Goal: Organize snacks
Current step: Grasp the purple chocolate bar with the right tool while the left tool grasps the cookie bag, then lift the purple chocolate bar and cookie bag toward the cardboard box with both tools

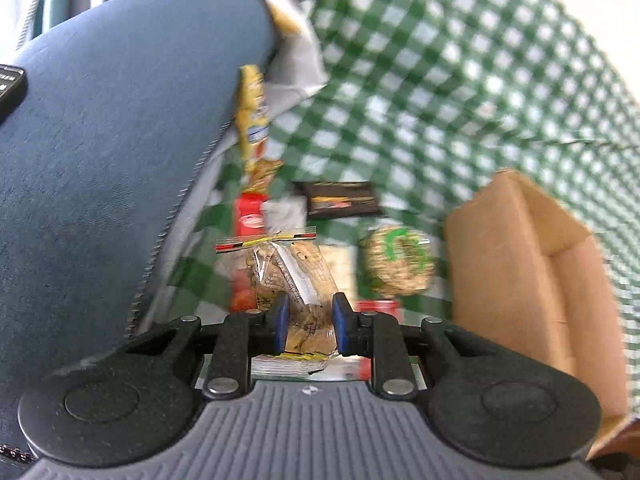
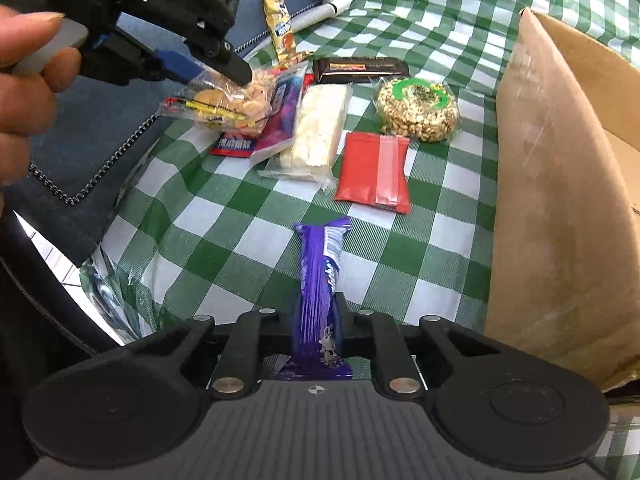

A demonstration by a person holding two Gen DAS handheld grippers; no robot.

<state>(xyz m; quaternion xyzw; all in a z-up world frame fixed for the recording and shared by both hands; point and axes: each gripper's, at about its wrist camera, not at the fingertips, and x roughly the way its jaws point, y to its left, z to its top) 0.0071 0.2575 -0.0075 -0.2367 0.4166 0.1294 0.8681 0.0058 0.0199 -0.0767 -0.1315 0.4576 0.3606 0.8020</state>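
Purple foil chocolate bar [image 2: 320,300] pinched in my right gripper [image 2: 318,320], clear crinkly biscuit packet [image 1: 296,288] clamped in my left gripper [image 1: 308,322], both lifted, presumably bound for the brown cardboard box [image 2: 560,200].

Left gripper [image 1: 308,326] clamped on clear cookie packet [image 1: 294,280], hanging over green checked cloth [image 1: 440,80], cardboard box [image 1: 540,280] right.

Your left wrist camera sits low and close, facing along its fingers over the checked cloth [image 1: 440,80], the cardboard box [image 1: 532,264] at 3 o'clock. Your right wrist camera looks down from higher. Both views share the round peanut cake [image 1: 400,264] [image 2: 418,110], the box [image 2: 560,200] and the cloth [image 2: 240,240].
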